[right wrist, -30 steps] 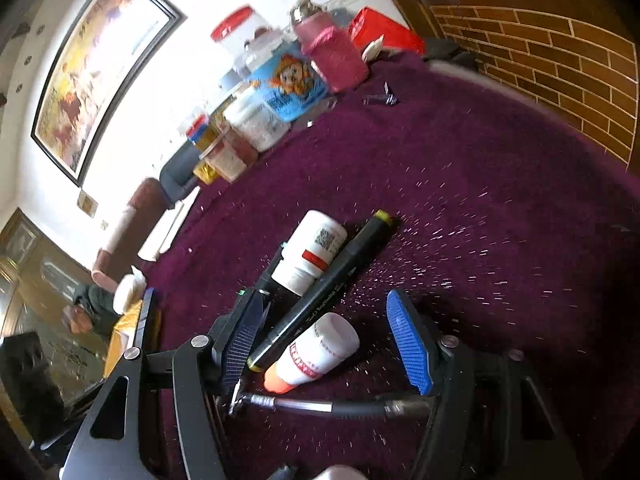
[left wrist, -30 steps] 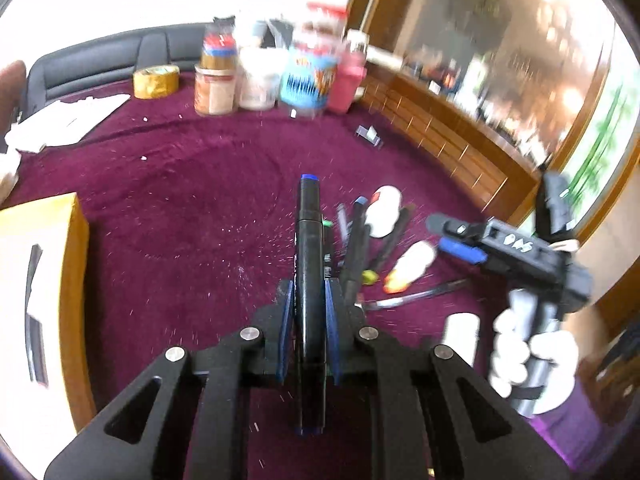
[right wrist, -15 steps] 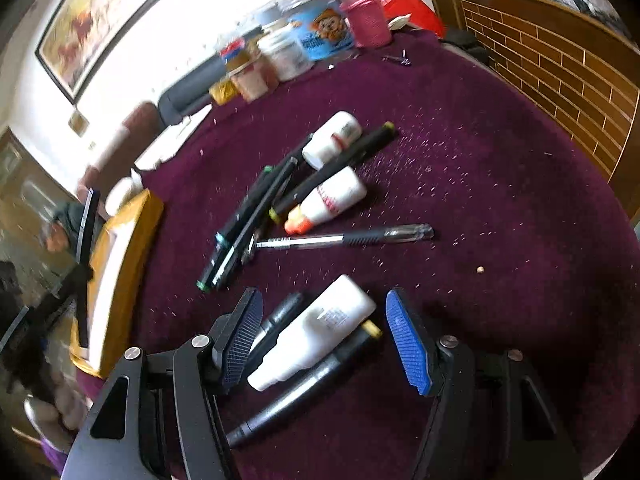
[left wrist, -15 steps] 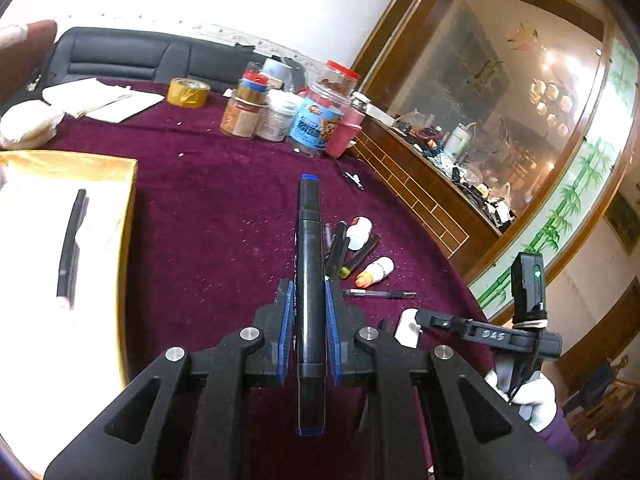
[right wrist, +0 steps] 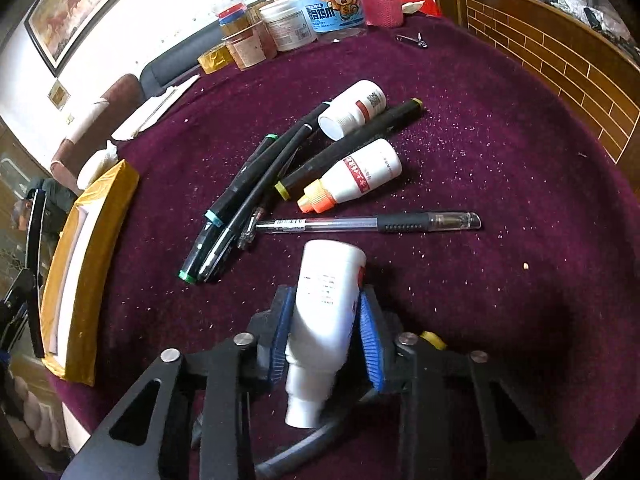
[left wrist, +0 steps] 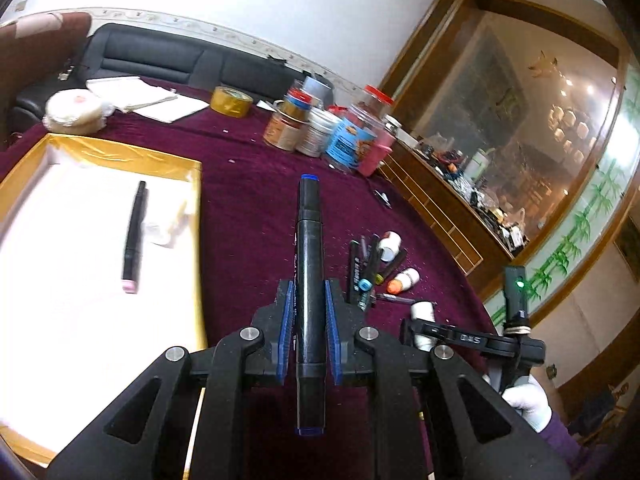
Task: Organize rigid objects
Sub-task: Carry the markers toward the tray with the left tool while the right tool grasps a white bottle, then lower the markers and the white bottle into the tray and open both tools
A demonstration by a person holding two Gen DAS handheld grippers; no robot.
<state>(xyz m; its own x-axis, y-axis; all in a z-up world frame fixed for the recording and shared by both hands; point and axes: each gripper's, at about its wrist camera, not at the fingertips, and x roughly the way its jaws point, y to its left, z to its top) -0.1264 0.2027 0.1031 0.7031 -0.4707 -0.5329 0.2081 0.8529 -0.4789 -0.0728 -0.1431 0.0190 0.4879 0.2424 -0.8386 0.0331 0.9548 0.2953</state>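
Note:
My left gripper (left wrist: 308, 300) is shut on a black marker with blue ends (left wrist: 309, 240), held above the purple cloth just right of a gold-edged box (left wrist: 192, 184). A black marker with a pink end (left wrist: 134, 232) lies on the box's white lining. The jaws of my right gripper (right wrist: 326, 312) are closing, and their blue pads press both sides of a white bottle (right wrist: 330, 280) that points away from me. Ahead of it lie several black markers (right wrist: 248, 184), a clear pen (right wrist: 360, 222), an orange-capped bottle (right wrist: 356, 178) and another white bottle (right wrist: 352, 110).
Jars and tubs (right wrist: 332, 12) crowd the table's far side, with a tape roll (left wrist: 231, 101), papers (left wrist: 140, 98) and a nail clipper (right wrist: 412, 40). A brick-patterned wooden cabinet (right wrist: 560, 60) runs along the right. A yellow-ended marker (right wrist: 432, 338) lies under my right gripper.
My left gripper carried the blue-ended marker left, and the gold box now fills more of its view. My right gripper drew back from the pile and narrowed its jaws onto a white bottle.

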